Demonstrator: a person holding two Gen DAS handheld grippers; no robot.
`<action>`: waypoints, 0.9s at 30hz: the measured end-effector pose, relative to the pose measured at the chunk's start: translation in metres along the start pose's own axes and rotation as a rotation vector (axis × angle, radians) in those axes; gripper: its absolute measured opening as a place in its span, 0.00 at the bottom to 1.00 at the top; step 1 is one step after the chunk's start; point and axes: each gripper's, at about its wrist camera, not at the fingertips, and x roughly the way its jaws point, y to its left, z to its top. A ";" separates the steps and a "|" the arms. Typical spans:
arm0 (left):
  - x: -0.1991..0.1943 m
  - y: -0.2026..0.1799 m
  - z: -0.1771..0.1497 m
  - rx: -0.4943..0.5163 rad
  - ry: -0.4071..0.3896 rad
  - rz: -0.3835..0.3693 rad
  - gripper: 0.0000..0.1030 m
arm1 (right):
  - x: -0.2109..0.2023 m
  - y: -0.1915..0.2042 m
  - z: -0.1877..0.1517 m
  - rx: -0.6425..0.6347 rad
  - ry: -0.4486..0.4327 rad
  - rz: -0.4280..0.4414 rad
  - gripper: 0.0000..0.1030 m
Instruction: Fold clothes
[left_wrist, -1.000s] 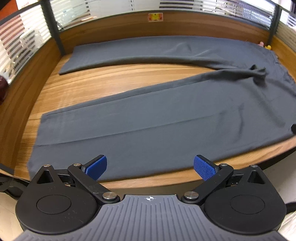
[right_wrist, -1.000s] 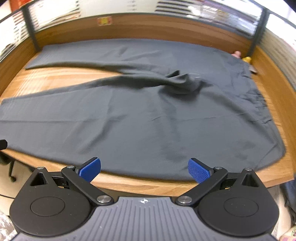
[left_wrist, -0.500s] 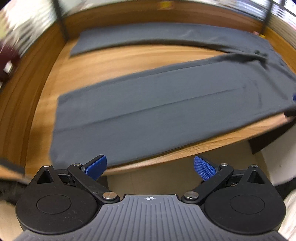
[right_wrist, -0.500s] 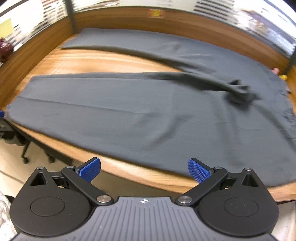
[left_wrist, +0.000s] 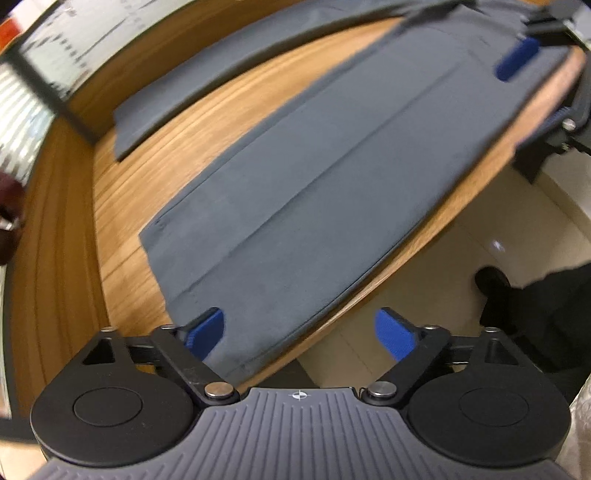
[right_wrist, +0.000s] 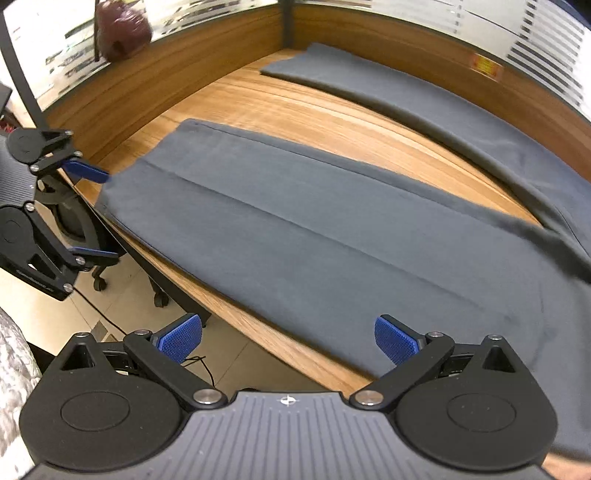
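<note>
**Grey trousers flat on wooden desk, both grippers at the near leg**

Grey trousers (right_wrist: 332, 236) lie spread on a wooden desk (right_wrist: 295, 114), legs apart in a V with bare wood between them. Far leg (right_wrist: 406, 96) runs along the back panel. Near leg (left_wrist: 332, 184) lies along the desk's front edge, a pressed crease running its length. The hem end sits just short of the desk's curved front rim.

Left gripper (left_wrist: 299, 328): over the hem corner of the near leg. Jaws have just been closing and stand part-way apart. One blue pad (left_wrist: 207, 328) is over the cloth near the hem; the other (left_wrist: 393, 332) hangs past the desk edge over the floor. The cloth corner lies between them, but I see no pad pressing it, so nothing is gripped. The right-wrist view shows the same tool (right_wrist: 88, 210) at the hem, one finger above the cloth and one below the desk edge.

Right gripper (right_wrist: 288, 336): jaws wide, nothing between them but desk edge and floor. One pad over the cloth further up the leg, the other off the desk. In the left-wrist view it (left_wrist: 517, 62) sits at the top right, blurred.

Wheeled chair base (right_wrist: 110, 266) on the floor under the desk.
</note>
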 end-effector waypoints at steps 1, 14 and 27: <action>0.002 0.003 0.000 0.019 -0.001 -0.026 0.64 | 0.001 0.004 0.002 -0.003 -0.001 0.001 0.99; 0.024 0.009 0.004 0.145 0.009 -0.129 0.21 | 0.013 0.023 0.015 -0.010 0.000 0.004 0.93; 0.001 0.036 0.026 -0.007 -0.079 -0.140 0.05 | 0.056 0.053 0.034 -0.195 0.025 0.100 0.49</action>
